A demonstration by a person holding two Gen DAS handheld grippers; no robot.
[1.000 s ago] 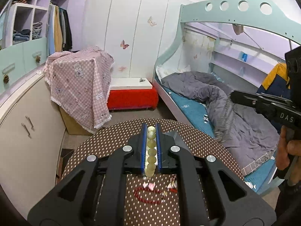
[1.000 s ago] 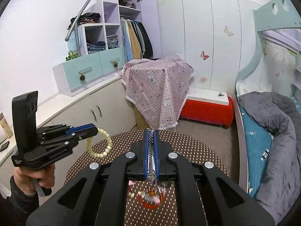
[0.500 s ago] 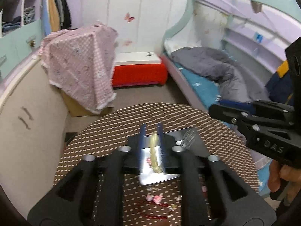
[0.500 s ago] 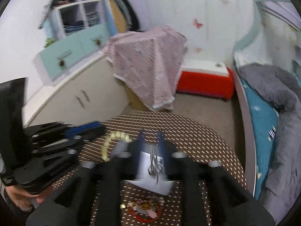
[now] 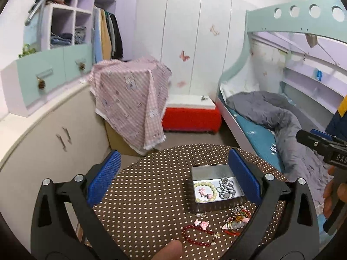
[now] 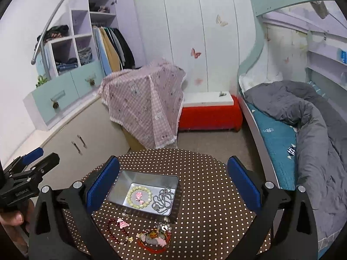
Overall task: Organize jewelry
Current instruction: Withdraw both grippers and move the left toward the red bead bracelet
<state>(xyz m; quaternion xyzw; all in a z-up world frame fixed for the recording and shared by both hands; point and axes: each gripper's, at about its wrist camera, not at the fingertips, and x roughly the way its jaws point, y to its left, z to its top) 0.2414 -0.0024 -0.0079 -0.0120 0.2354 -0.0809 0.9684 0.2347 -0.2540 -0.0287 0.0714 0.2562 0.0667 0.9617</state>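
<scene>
A metal tin (image 5: 196,203) (image 6: 121,182) sits on a round brown dotted table (image 5: 147,186) (image 6: 212,197). In the tin lie a pale green bead bracelet (image 5: 214,189) (image 6: 130,196), a small pink charm (image 5: 202,191) (image 6: 138,195) and a silver chain (image 5: 226,187) (image 6: 162,200). In front of the tin lie a dark red bead bracelet (image 5: 195,236) (image 6: 113,230), a pink charm (image 5: 201,223) (image 6: 122,223) and a red cord piece with charms (image 5: 237,218) (image 6: 155,237). My left gripper (image 5: 173,175) is open and empty above the table. My right gripper (image 6: 174,183) is open and empty above the tin.
A bed with a grey duvet (image 5: 282,117) (image 6: 303,112) stands to the right. A low cabinet (image 5: 43,134) (image 6: 86,134) is to the left. A pink checked cloth covers a box (image 5: 132,95) (image 6: 147,99) behind the table, beside a red bench (image 5: 190,117) (image 6: 210,117).
Both grippers have opened and drawn back. The pale bead bracelet left my left gripper and the silver chain left my right gripper; both now lie in the tin.
</scene>
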